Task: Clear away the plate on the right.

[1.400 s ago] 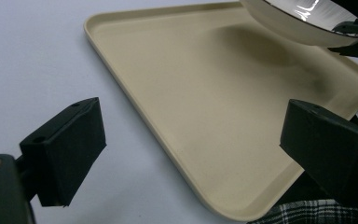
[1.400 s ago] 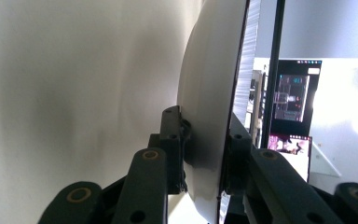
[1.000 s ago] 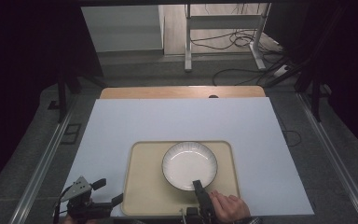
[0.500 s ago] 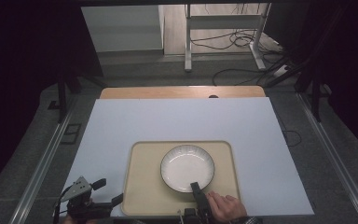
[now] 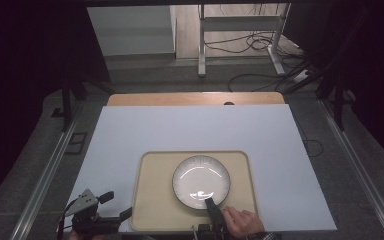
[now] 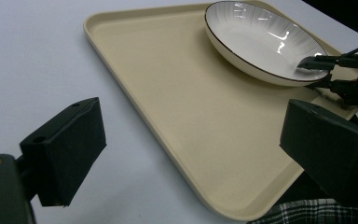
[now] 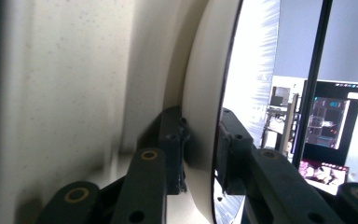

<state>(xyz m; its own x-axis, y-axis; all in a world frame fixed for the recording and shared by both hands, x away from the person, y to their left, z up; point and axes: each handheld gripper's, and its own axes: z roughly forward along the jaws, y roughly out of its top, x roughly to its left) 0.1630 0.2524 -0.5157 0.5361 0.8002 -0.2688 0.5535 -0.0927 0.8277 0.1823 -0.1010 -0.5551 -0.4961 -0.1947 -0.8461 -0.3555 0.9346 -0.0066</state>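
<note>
A white plate [image 5: 201, 181] with a thin dark rim rests on a beige tray [image 5: 152, 200] near the table's front edge. My right gripper [image 5: 211, 205] reaches in from the near side, held by a hand [image 5: 240, 222], and is shut on the plate's near rim. In the right gripper view the plate [image 7: 205, 93] stands edge-on, with one jaw of the right gripper [image 7: 200, 154] under the rim and one over it. My left gripper [image 5: 117, 205] stands open at the tray's front left corner. Its jaws in the left gripper view [image 6: 191, 126] are wide apart, framing the tray [image 6: 168, 107] and plate [image 6: 265, 42].
The tray sits on a white tabletop [image 5: 190, 130] with a wooden strip [image 5: 195, 98] at the far edge. Beyond it are floor cables [image 5: 240, 45] and table legs. A monitor [image 7: 331, 121] shows past the plate in the right gripper view.
The plate and the right gripper have shifted slightly toward the near edge of the tray. The left gripper has stayed in place.
</note>
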